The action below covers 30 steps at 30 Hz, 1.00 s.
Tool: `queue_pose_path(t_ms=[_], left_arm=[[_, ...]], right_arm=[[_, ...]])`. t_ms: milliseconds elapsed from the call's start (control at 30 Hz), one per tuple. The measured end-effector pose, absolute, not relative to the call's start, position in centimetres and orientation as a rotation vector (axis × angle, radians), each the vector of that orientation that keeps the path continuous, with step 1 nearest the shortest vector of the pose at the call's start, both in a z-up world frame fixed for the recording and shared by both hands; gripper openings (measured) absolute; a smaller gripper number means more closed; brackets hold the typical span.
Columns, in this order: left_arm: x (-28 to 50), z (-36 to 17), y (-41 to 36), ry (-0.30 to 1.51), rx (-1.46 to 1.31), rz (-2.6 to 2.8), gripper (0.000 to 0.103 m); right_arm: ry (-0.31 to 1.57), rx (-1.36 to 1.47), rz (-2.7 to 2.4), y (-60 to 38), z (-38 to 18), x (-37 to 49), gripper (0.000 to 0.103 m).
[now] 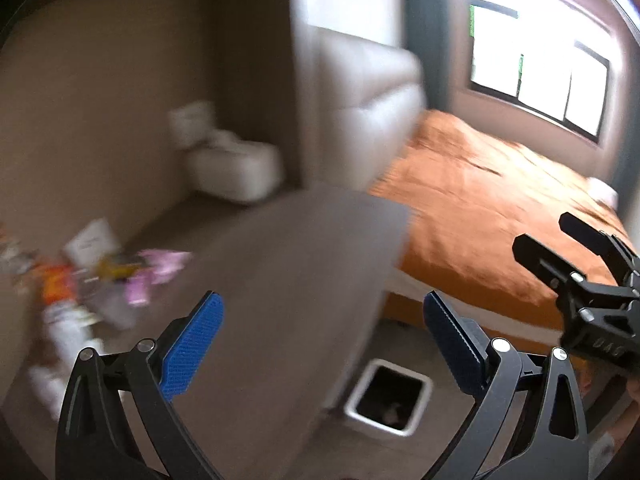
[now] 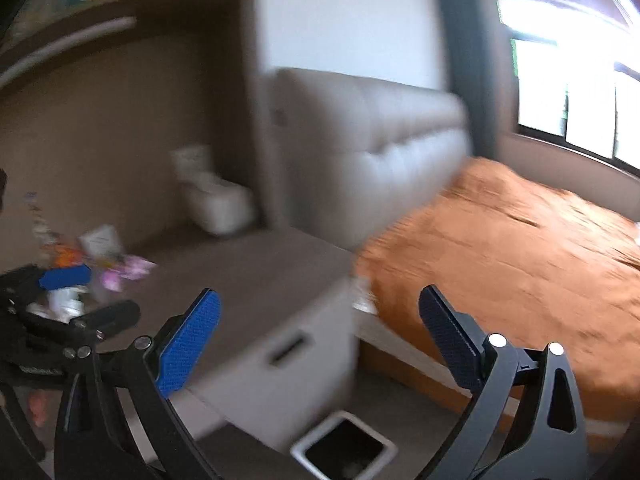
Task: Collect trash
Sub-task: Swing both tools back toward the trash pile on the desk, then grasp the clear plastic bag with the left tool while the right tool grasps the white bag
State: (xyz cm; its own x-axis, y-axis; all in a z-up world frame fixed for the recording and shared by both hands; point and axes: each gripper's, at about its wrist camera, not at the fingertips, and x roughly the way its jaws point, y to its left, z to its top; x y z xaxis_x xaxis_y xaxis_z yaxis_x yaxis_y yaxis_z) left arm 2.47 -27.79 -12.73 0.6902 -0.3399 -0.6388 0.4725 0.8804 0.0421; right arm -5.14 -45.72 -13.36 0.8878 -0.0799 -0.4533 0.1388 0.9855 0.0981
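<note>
A blurred heap of trash (image 1: 96, 280) lies at the left end of a grey-brown tabletop (image 1: 280, 280): orange, pink and white wrappers and a paper card. It also shows in the right wrist view, trash (image 2: 96, 264) on the tabletop (image 2: 248, 276). A white square bin (image 1: 388, 396) stands on the floor beside the table, something pale in its dark inside; the bin (image 2: 344, 450) sits low in the right wrist view. My left gripper (image 1: 322, 344) is open and empty over the table. My right gripper (image 2: 320, 340) is open and empty, above the table's corner.
A bed with an orange cover (image 1: 492, 216) and a padded pale headboard (image 1: 368, 108) fills the right side. A white box-shaped object (image 1: 232, 168) stands against the brown wall. The table has a white drawer front (image 2: 288, 356). A window (image 1: 536, 68) is at far right.
</note>
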Motion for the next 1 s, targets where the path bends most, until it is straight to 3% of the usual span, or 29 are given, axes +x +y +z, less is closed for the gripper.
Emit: queue_pose_path(t_ms=[167, 500, 1000], left_arm=[[2.7, -10.7, -19.0, 0.644, 0.154, -0.222, 0.098], [3.0, -13.4, -3.8, 0.698, 0.089, 0.122, 0.098], [7.9, -17.7, 6.4, 0.751, -0.075, 0.138, 0.098]], right_arm=[[0.451, 0.098, 0.099, -38.9, -11.7, -0.3, 0.099], [0.529, 0.009, 0.411, -26.1, -12.9, 5.3, 0.099], [0.655, -0.067, 0.522, -14.8, -17.2, 10.0, 0.099]])
